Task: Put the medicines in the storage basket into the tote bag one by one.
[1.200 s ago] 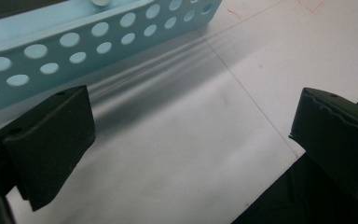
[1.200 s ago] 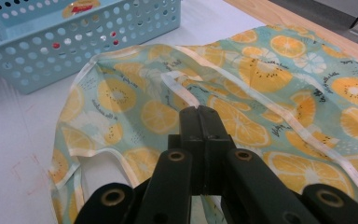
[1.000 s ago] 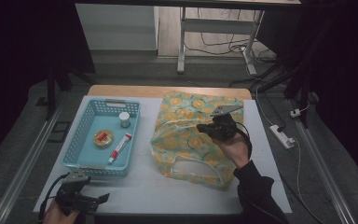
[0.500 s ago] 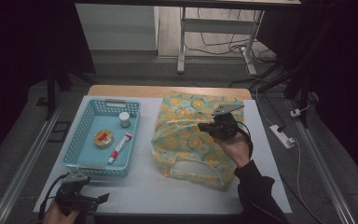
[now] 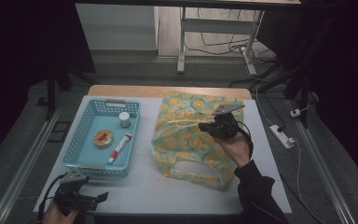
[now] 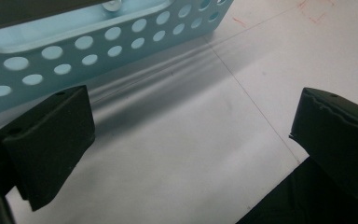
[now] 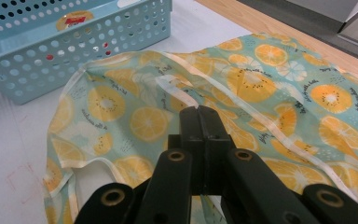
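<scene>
pinching bag [image 5: 186, 135] edge with clenched right gripper [image 5: 204, 127], we lift mouth open; left gripper [image 5: 103, 198] released, idle near basket [image 5: 81, 135].

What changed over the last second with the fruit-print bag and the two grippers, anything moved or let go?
Nothing visibly changed. The right gripper stays shut, pinching the fabric of the fruit-print bag and holding that edge a little raised, in the same spot as before. The left gripper still rests open at the near table edge by the blue basket, whose contents lie as they did.
</scene>
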Tool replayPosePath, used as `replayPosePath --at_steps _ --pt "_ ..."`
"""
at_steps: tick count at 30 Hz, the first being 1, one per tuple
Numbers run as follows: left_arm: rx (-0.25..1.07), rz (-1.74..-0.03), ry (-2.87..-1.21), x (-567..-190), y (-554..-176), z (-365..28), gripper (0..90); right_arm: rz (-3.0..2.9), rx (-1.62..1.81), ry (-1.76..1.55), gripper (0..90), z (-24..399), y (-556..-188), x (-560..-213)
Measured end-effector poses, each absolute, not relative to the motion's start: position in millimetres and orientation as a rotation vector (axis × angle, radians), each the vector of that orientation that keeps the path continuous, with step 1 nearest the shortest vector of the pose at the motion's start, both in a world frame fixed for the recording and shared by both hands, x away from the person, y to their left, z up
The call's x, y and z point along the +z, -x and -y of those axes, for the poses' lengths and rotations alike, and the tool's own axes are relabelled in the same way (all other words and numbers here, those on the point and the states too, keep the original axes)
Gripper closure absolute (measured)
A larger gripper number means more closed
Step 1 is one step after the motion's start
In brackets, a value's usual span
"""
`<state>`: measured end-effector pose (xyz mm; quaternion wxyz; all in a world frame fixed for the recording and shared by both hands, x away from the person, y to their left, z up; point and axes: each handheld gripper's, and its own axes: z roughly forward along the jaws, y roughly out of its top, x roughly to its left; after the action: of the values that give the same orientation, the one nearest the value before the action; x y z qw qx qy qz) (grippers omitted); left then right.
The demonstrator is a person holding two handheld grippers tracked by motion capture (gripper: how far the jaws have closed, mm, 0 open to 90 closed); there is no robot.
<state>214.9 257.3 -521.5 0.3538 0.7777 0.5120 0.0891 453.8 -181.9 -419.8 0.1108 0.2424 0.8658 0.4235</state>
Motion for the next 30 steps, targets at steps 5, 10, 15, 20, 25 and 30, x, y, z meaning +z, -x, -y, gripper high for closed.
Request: replayPosePath --at_steps 5,10,15,20,25,30 --pt "0.208 -1.318 -1.996 -521 -215 -259 0.0 -2.548 1.242 -0.713 90.0 182 -454 -420" --pt "0.209 -1.304 -1.981 -519 -214 -259 0.0 -2.553 1.242 -0.713 90.0 182 -454 -421" --pt "0.207 -1.296 -1.965 -516 -213 -260 0.0 -2.566 1.242 -0.702 90.0 181 -454 -423" --pt "0.207 -1.283 -1.958 -512 -213 -259 0.0 -2.562 1.247 -0.705 90.0 181 -454 -422" --pt "0.221 -1.273 -1.957 -508 -214 -259 0.0 -2.558 1.261 -0.709 90.0 183 -454 -421" --pt "0.248 -1.257 -1.957 -501 -215 -260 0.0 -2.563 1.261 -0.713 90.0 184 -456 -423"
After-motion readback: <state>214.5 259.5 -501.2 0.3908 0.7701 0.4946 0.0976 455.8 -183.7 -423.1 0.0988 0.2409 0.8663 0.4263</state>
